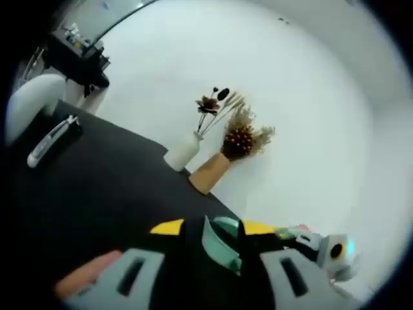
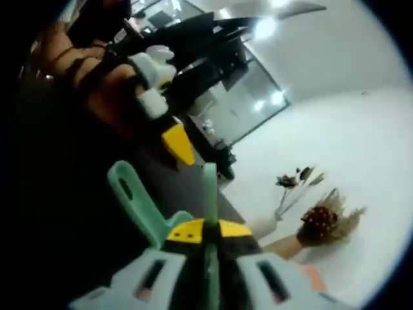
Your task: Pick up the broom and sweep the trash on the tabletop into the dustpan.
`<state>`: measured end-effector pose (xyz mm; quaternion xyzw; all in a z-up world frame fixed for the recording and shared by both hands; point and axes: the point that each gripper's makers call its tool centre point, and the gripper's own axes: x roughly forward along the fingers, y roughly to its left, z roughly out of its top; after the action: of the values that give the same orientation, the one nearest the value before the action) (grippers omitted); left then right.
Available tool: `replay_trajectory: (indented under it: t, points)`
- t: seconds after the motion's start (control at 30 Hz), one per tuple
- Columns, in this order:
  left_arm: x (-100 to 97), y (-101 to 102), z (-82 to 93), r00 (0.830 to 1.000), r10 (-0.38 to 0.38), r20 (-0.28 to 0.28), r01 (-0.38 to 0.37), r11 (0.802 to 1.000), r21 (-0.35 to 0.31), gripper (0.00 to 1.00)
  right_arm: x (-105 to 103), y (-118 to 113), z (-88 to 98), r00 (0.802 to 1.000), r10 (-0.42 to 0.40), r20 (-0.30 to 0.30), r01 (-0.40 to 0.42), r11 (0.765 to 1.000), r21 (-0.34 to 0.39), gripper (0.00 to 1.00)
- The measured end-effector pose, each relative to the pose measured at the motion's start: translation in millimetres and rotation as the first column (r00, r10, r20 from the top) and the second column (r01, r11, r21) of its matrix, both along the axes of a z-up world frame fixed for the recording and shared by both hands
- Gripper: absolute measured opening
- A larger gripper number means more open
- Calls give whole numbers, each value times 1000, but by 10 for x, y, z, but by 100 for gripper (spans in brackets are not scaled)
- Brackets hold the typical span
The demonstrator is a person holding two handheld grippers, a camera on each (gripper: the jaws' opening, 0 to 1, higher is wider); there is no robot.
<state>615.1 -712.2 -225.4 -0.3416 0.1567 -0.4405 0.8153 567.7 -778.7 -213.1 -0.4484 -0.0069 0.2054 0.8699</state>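
I see the left gripper [image 1: 222, 242] clenched on a teal dustpan [image 1: 219, 244], jaws w/ yellow tips pinching it over the black tabletop [image 1: 103, 200]. The right gripper [image 2: 208, 236] clamps a thin teal broom handle [image 2: 209, 194]; a second teal handle [image 2: 132, 197] sits beside it. Farther back: white vase [image 1: 182, 152], tan vase [image 1: 210, 173] at the wall.

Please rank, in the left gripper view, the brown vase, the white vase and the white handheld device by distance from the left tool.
1. Brown vase, just beyond the left tool.
2. White vase, beside it, slightly farther.
3. White handheld device, far left on the black table.
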Motion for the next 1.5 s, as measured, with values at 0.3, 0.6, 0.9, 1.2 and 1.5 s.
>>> replay_trajectory:
  t: [0.3, 0.6, 0.9, 1.2, 1.5]
  points:
    - [-16, 0, -7, 1000, 0, 2, 0, 1000, 3, 33, -167, 97, 42, 998, 46, -50, -42, 996, 77, 15]
    - [-25, 4, -15, 1000, 1, 3, -1, 1000, 6, 32, -359, 163, -118, 995, 55, -79, -52, 998, 31, 9]
    - [-26, 7, -17, 1000, 4, 3, -4, 1000, 6, 32, -412, 298, -190, 993, 86, -86, -86, 996, 2, 9]
    - [-26, 10, -17, 1000, 4, 1, -4, 1000, 4, 32, -472, 381, -190, 985, 109, -130, -106, 994, 26, 11]
    - [-20, 10, -16, 1000, 4, 1, -4, 1000, 4, 31, -448, 151, -126, 985, 57, -160, -47, 997, 64, 6]
